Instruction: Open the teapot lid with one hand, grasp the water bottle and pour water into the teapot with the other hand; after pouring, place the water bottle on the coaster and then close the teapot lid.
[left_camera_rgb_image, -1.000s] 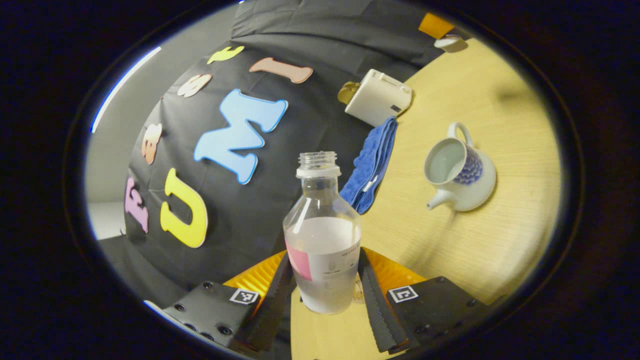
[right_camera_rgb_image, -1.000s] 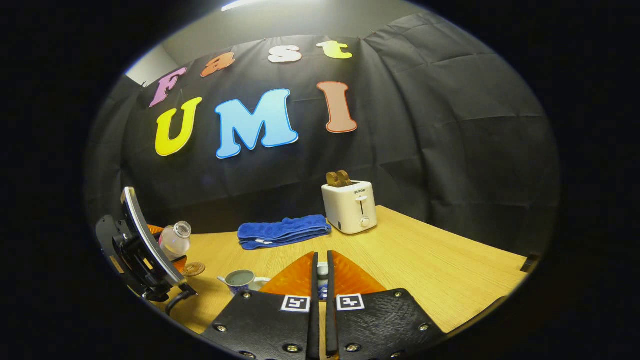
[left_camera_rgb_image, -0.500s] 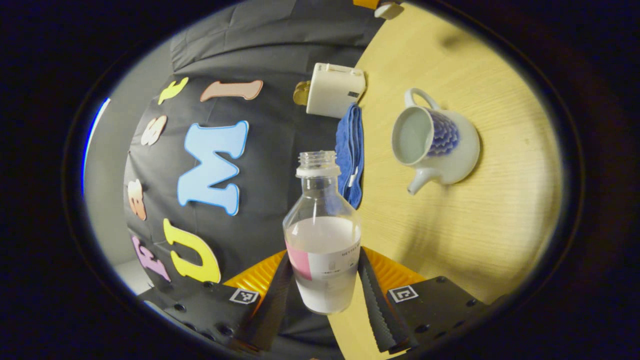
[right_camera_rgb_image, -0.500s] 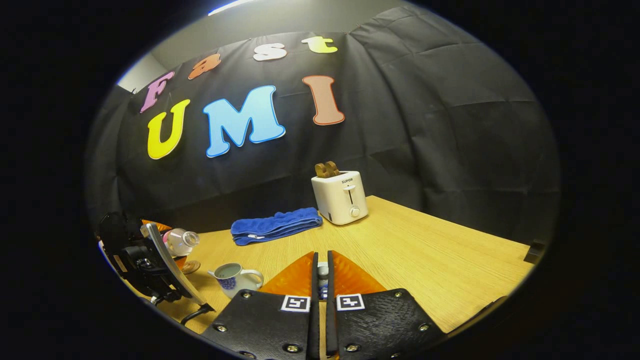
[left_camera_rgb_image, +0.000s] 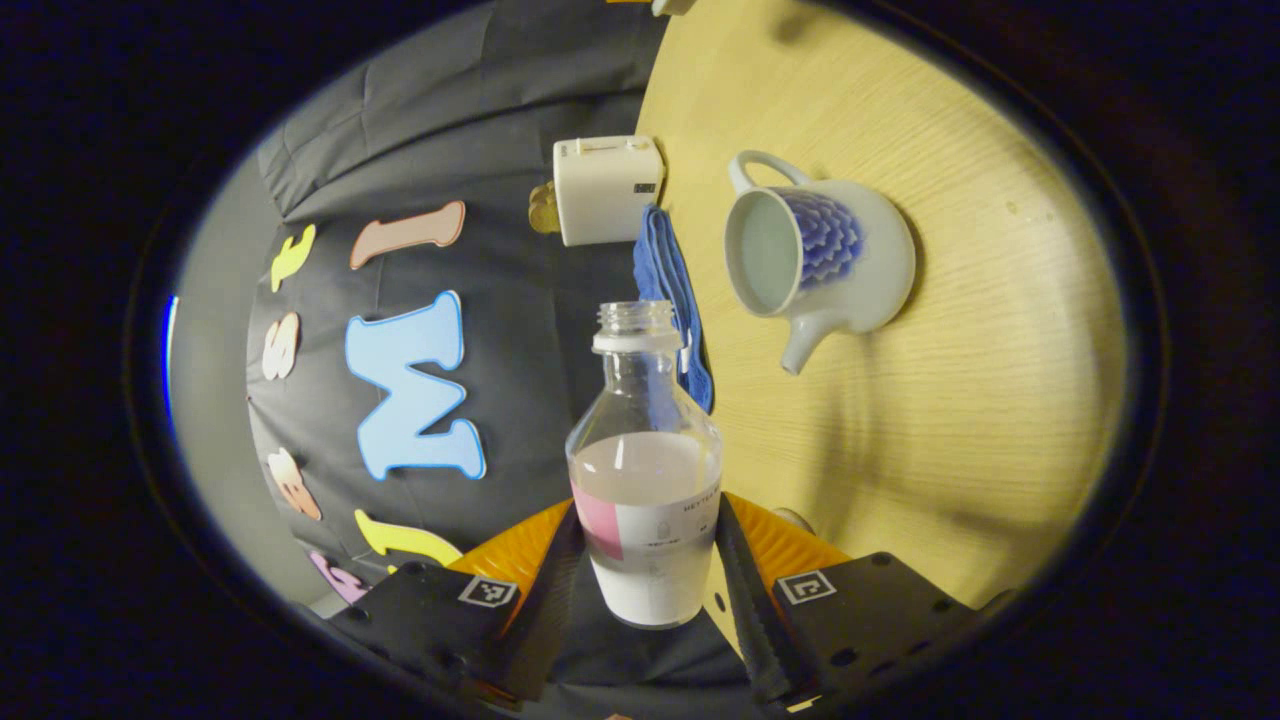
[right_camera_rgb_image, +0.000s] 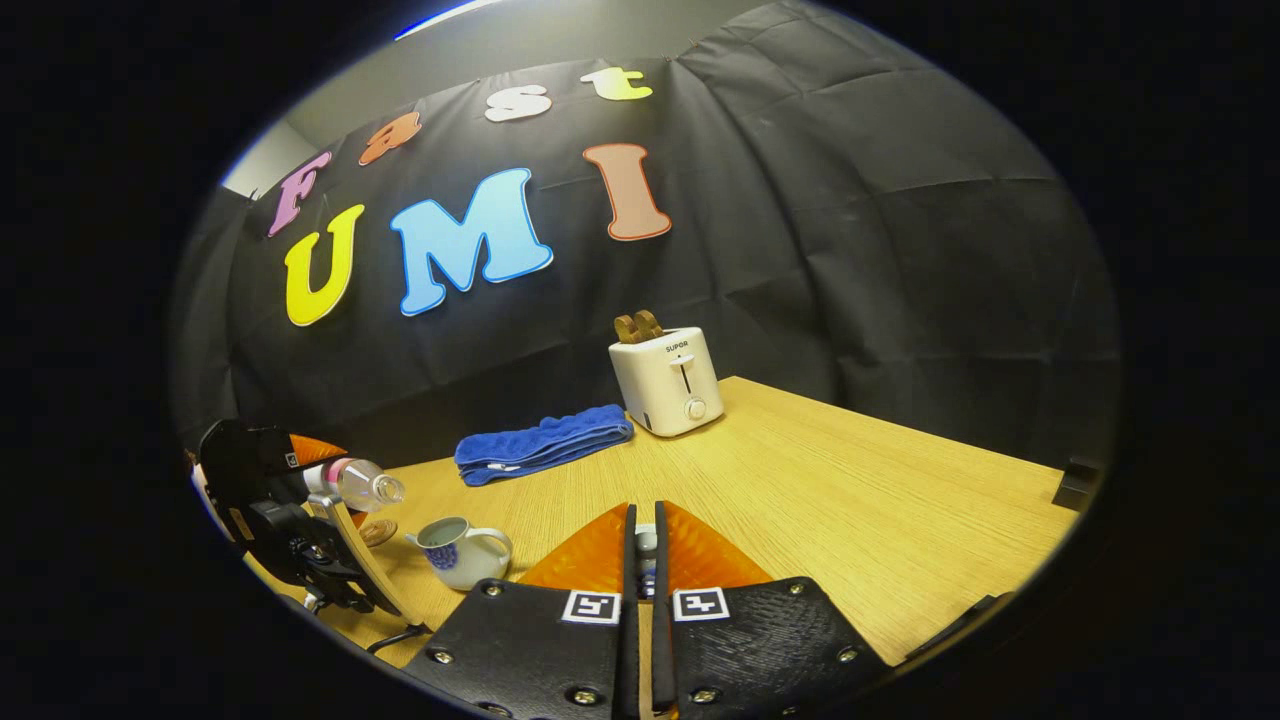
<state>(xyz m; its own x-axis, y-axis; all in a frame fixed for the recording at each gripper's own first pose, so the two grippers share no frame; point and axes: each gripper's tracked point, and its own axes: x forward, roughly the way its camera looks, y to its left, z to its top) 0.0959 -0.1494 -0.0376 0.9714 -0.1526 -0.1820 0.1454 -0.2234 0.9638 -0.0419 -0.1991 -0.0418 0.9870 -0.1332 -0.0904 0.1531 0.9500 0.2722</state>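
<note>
Currently the left tongs (left_camera_rgb_image: 655, 590) are clamped on a clear, capless plastic water bottle (left_camera_rgb_image: 645, 470) about half full, gripping its lower body from both sides. In the right gripper view the bottle (right_camera_rgb_image: 355, 483) lies almost on its side, mouth aimed toward a white ceramic teapot with a blue scale pattern (right_camera_rgb_image: 455, 550), which stands open on the pale wooden counter (right_camera_rgb_image: 820, 510).

The main risk, as I judge it, is water missing the pot. In the left gripper view the teapot (left_camera_rgb_image: 815, 255) sits up and to the right of the bottle mouth, apart from it rather than in line, so tipping further before the mouth is over the opening could spill onto the counter (left_camera_rgb_image: 960, 420). A fast tilt could also gush past the small opening.

The right tongs (right_camera_rgb_image: 640, 570) are closed on a small object that looks like the teapot lid (right_camera_rgb_image: 645, 560), mostly hidden between them. A brown round coaster (right_camera_rgb_image: 378, 531) lies just behind the teapot, under the bottle.
</note>
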